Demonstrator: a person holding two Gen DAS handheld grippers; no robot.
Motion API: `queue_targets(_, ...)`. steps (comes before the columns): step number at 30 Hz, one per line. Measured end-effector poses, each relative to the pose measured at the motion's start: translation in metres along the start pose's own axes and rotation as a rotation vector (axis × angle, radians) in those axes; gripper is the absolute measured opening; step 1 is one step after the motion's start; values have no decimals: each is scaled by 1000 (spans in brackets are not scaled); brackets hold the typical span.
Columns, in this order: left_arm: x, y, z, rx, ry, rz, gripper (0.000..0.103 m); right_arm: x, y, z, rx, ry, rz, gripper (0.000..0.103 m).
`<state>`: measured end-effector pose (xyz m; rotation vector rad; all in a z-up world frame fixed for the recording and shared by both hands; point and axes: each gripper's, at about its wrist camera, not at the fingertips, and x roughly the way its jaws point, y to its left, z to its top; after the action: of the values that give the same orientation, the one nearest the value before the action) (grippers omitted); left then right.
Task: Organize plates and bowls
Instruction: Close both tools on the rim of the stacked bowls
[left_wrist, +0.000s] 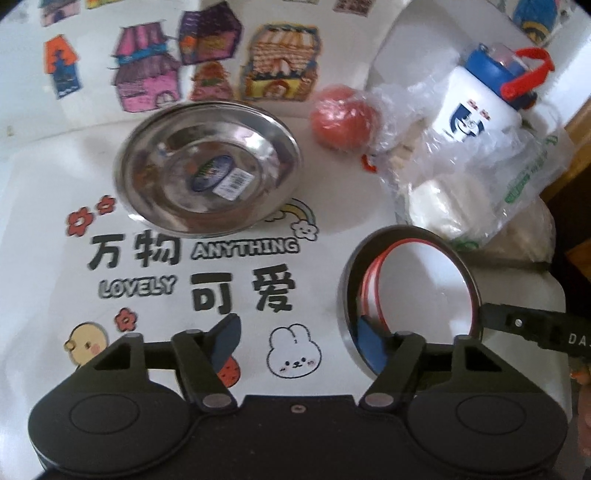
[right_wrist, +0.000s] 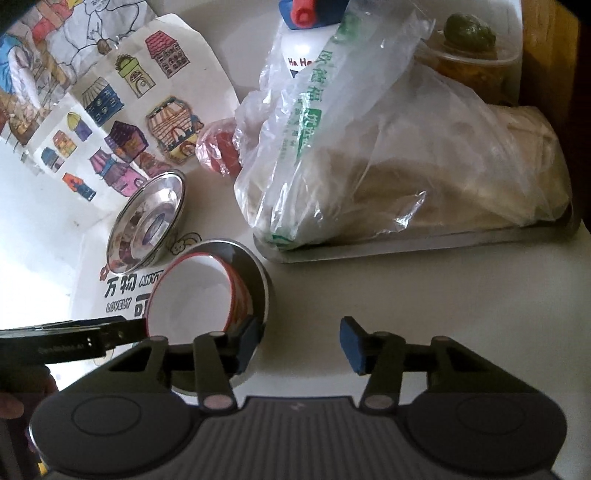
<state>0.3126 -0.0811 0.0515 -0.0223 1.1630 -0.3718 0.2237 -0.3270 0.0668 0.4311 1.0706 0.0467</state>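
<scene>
A white bowl with a red rim (right_wrist: 188, 291) sits inside a steel plate (right_wrist: 255, 273) near the table's front; both show in the left wrist view as the bowl (left_wrist: 424, 291) and the plate (left_wrist: 345, 295). A second steel plate with a sticker (left_wrist: 208, 166) lies farther back, also in the right wrist view (right_wrist: 147, 221). My left gripper (left_wrist: 299, 345) is open, its right fingertip (left_wrist: 371, 343) inside the near plate's rim. My right gripper (right_wrist: 301, 345) is open, its left fingertip (right_wrist: 248, 341) at that plate's edge.
A red ball in plastic wrap (left_wrist: 343, 118) and a white bottle with a blue lid (left_wrist: 484, 103) stand at the back. A clear plastic bag of goods (right_wrist: 406, 158) lies on a metal tray (right_wrist: 424, 245) to the right. A printed tablecloth (left_wrist: 184, 288) covers the table.
</scene>
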Motion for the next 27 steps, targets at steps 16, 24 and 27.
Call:
queue_targets(16, 13, 6, 23, 53, 61, -166, 30, 16, 17, -1, 59, 14, -29, 20)
queue_targets(24, 24, 10, 32, 38, 102, -248, 10, 19, 19, 0, 65, 12, -25, 13)
queue_targets(27, 25, 12, 32, 32, 105, -263, 10, 19, 21, 0, 61, 7, -33, 13)
